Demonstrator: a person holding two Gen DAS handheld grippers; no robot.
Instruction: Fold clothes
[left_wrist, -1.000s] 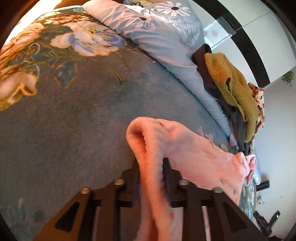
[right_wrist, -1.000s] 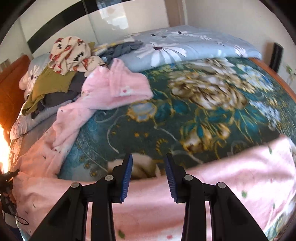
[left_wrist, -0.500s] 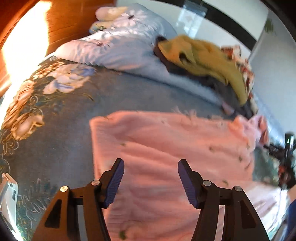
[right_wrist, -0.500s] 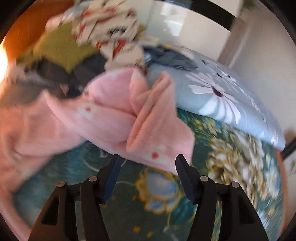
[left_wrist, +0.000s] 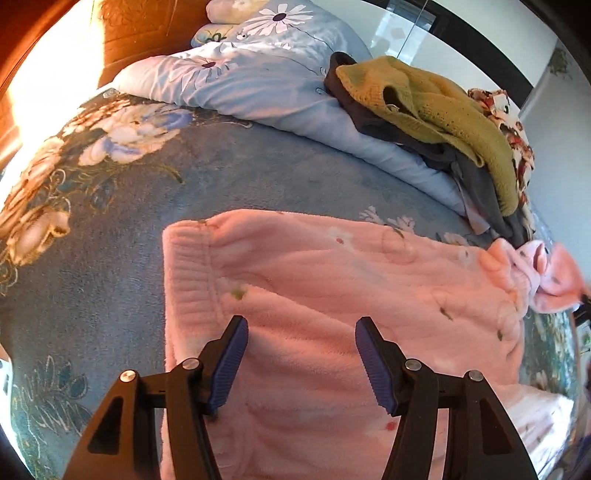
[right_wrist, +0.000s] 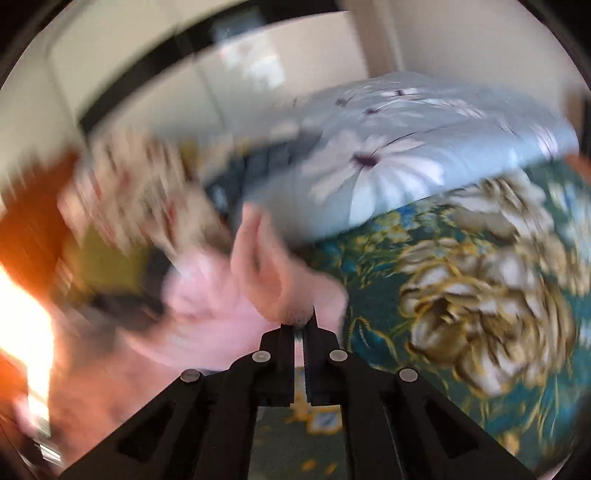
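the pink fleece garment (left_wrist: 332, 295) lies spread flat on the bed, filling the centre and lower half of the left wrist view. its surface is plush and ribbed, scattered with small green and red marks, and a ribbed band runs down its left edge. at the right edge of the frame the fabric gathers into a bunched pink fold.

the left tool (left_wrist: 301, 354) sits at the lower centre, above the garment. its jaws are spread wide, with the blue ribbed pads (left_wrist: 231, 363) apart and nothing between them.

the right tool (right_wrist: 298, 326) appears at the lower centre of the right wrist view. its jaws are drawn nearly together and pinch a fold of the pink fleece garment (right_wrist: 266, 280), which rises from the tips toward the frame centre.

the floral blanket (left_wrist: 110, 206) covers the bed around the garment. a light blue daisy-print duvet (left_wrist: 258, 81) lies across the upper centre of the left wrist view. on it, at upper right, rests a pile of clothes: an olive knit garment (left_wrist: 443, 107) on top of dark items, with a patterned cloth (left_wrist: 513, 129) beside it.

the right wrist view is heavily motion-blurred; the clothes pile at its left is only a smear. it shows the large cream flowers of the floral blanket (right_wrist: 480, 295) at right, which the left wrist view does not.
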